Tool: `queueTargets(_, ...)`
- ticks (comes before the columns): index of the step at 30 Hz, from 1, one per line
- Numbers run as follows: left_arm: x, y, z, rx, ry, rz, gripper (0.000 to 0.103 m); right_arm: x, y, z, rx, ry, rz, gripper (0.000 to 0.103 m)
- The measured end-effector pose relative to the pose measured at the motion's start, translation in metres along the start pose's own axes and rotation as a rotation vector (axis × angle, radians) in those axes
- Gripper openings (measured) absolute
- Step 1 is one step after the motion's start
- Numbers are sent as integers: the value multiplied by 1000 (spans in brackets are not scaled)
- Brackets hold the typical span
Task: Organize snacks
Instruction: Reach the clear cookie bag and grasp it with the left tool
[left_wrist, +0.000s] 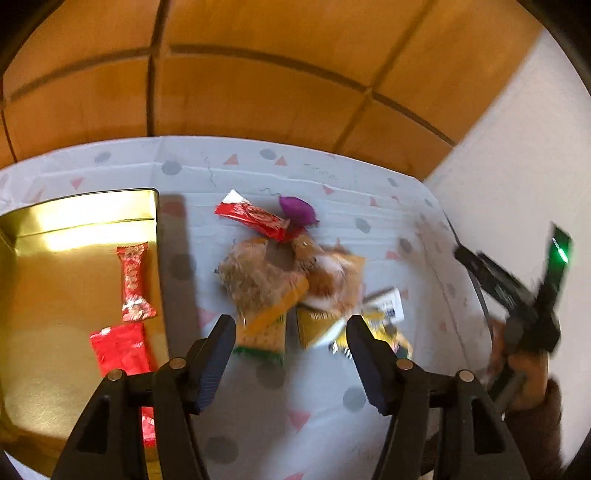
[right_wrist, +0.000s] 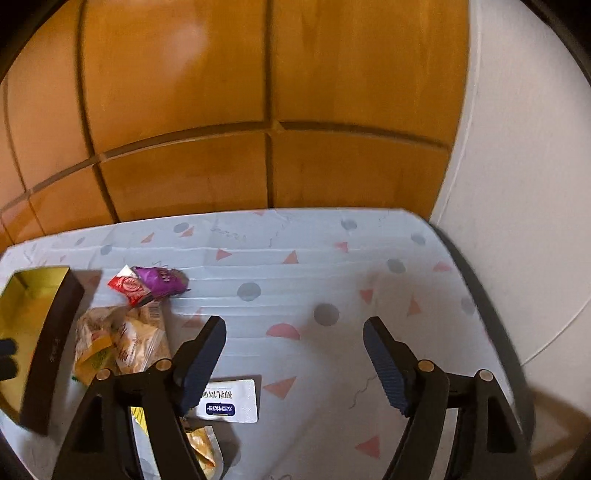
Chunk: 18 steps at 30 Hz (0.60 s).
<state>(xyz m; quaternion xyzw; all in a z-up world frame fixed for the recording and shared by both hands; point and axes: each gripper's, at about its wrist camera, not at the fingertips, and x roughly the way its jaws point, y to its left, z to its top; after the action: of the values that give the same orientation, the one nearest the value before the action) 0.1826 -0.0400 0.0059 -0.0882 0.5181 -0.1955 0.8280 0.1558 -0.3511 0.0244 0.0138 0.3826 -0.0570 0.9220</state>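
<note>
A gold box (left_wrist: 74, 218) stands at the left with red snack packets (left_wrist: 133, 282) inside; it also shows in the right wrist view (right_wrist: 44, 325). A pile of snacks lies on the patterned cloth: a red bar (left_wrist: 253, 218), a purple packet (left_wrist: 297, 209), clear bags of brown pastry (left_wrist: 258, 280) and yellow packets (left_wrist: 317, 325). My left gripper (left_wrist: 291, 332) is open and empty, just short of the pile. My right gripper (right_wrist: 293, 336) is open and empty over bare cloth, right of the pile (right_wrist: 125, 339). A white sachet (right_wrist: 231, 400) lies by its left finger.
A white cloth with grey dots and pink triangles (right_wrist: 332, 280) covers the table. Wooden panels (right_wrist: 258, 110) stand behind it and a white wall (right_wrist: 517, 221) is at the right. The right hand-held gripper (left_wrist: 524, 295) shows at the right of the left wrist view.
</note>
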Motion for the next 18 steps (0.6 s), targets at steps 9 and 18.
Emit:
queueTargets(9,58,8,38,-106,116,105,62,-4,1,2,38,-26,94,81)
queueTargets(18,83,20,42,-181,167,195,75,-4,-8,1,100,-10,140,86)
